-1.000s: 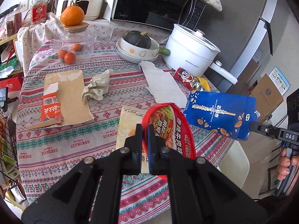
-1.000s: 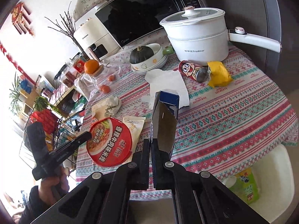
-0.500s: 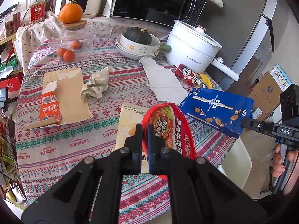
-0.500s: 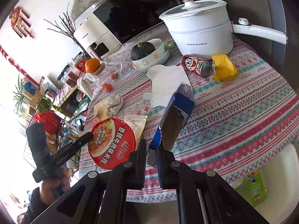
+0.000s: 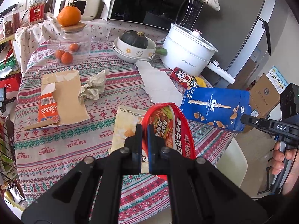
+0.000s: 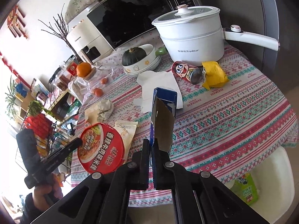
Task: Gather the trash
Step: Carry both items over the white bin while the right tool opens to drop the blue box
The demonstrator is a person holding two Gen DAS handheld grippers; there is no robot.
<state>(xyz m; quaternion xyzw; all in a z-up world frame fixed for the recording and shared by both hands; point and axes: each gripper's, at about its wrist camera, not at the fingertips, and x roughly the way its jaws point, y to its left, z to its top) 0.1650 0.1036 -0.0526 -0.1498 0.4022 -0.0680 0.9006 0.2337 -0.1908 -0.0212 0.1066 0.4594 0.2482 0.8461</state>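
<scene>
My left gripper [image 5: 144, 130] is shut on the edge of a red noodle-cup lid [image 5: 168, 128] and holds it above the table's near edge; the lid also shows in the right wrist view [image 6: 101, 149]. My right gripper [image 6: 151, 145] is shut on a flattened blue snack box [image 6: 162, 119], held upright over the table; the box also shows in the left wrist view [image 5: 214, 108]. On the tablecloth lie a torn brown and orange carton [image 5: 59, 100], crumpled paper [image 5: 94, 87], a white paper sheet [image 5: 158, 82], a cream packet [image 5: 125, 128], a red can [image 5: 184, 77] and a yellow wrapper [image 6: 214, 73].
At the back stand a white pot [image 5: 186, 54], bowls with a dark squash [image 5: 134, 44], a glass jar with oranges [image 5: 72, 43] and a microwave [image 5: 153, 3]. A wire rack [image 6: 37, 130] stands left of the table. A white stool [image 6: 267, 183] with a green packet [image 6: 244, 188] stands below the table's right edge.
The blue box tilted over and has come back upright, shifting slightly toward the noodle-cup lid. My left gripper with the lid has barely moved.
</scene>
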